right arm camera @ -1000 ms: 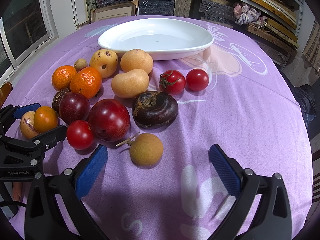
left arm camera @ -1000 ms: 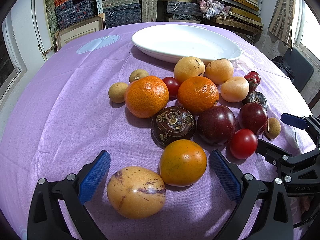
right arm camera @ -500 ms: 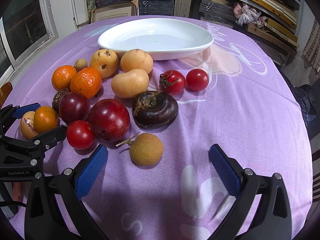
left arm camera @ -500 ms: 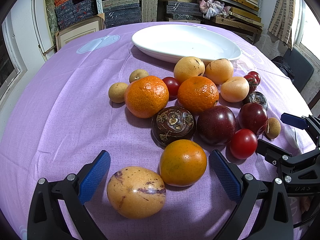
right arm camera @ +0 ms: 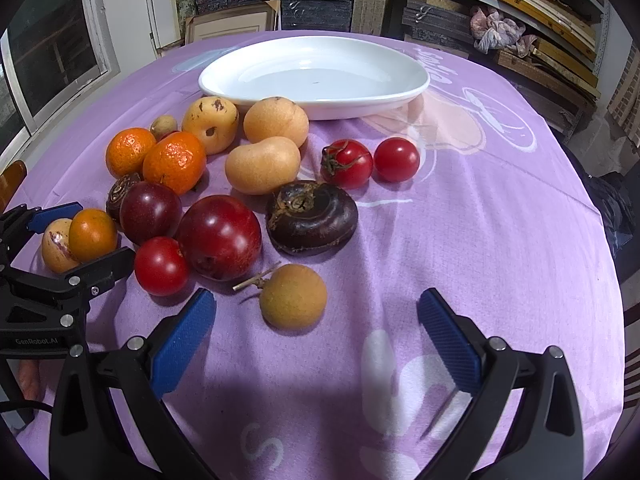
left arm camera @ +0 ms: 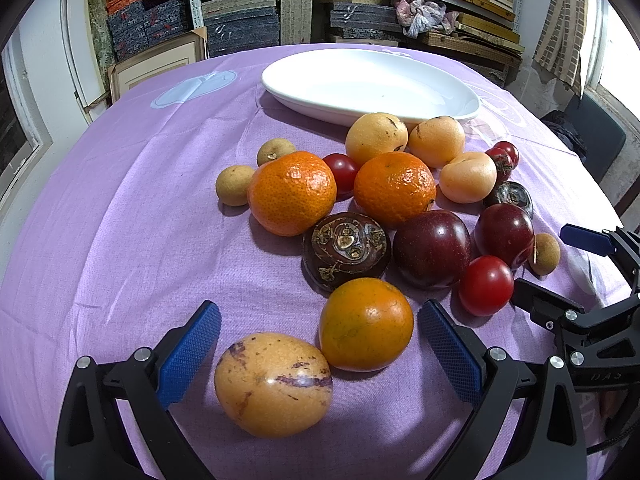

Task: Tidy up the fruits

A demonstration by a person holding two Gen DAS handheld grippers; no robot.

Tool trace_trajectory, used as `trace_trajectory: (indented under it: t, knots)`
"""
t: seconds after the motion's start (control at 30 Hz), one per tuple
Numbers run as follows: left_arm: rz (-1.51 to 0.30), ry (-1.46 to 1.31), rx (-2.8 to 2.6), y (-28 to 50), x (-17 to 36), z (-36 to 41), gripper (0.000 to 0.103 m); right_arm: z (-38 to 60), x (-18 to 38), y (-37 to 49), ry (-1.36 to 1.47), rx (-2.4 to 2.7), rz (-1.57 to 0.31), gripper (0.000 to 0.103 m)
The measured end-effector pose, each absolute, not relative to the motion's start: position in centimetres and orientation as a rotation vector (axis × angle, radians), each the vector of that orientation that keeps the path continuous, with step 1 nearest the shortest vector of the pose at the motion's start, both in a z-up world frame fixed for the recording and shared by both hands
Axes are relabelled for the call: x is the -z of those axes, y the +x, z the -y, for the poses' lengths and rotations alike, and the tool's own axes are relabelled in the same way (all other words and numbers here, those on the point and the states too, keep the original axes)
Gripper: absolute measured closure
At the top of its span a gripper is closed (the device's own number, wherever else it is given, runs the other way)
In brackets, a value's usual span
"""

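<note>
Nothing moved — both hand-held grippers point(left arm camera: 318, 344) point(right arm camera: 316, 326) wide apart; fruits untouched.

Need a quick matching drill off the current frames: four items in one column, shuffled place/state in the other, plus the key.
Things:
1. white plate
2. stemmed longan
3. mottled yellow fruit
4. left gripper

Places or states:
A. nearest the right gripper, lying apart from the other fruit
B. open, nothing held
C. bare, at the far side of the fruit
D. touching the smooth orange fruit, between the left gripper's fingers

Pairs: 1-C, 2-A, 3-D, 4-B
</note>
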State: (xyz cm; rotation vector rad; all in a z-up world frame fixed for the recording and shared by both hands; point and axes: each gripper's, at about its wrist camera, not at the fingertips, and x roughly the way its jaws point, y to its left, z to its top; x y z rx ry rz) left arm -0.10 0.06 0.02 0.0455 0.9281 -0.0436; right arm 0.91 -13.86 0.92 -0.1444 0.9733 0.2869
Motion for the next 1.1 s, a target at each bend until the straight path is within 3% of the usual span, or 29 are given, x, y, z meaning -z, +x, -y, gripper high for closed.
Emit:
trace_trajectory:
  t: [0.8,1.1]
  knots:
    - [-0.866,0.078,0.229,-2.8,-0.5,-3.7,0.004,16.1,-1.7,-1.1,-0.125,-0.458,-0.947,0.004]
    - [-0.864,0.123,0.244,-3.9,-0.5,-3.0,0.046,16.4,-1.8,-1.2,-0.112,-0.459,-0.941,0.004]
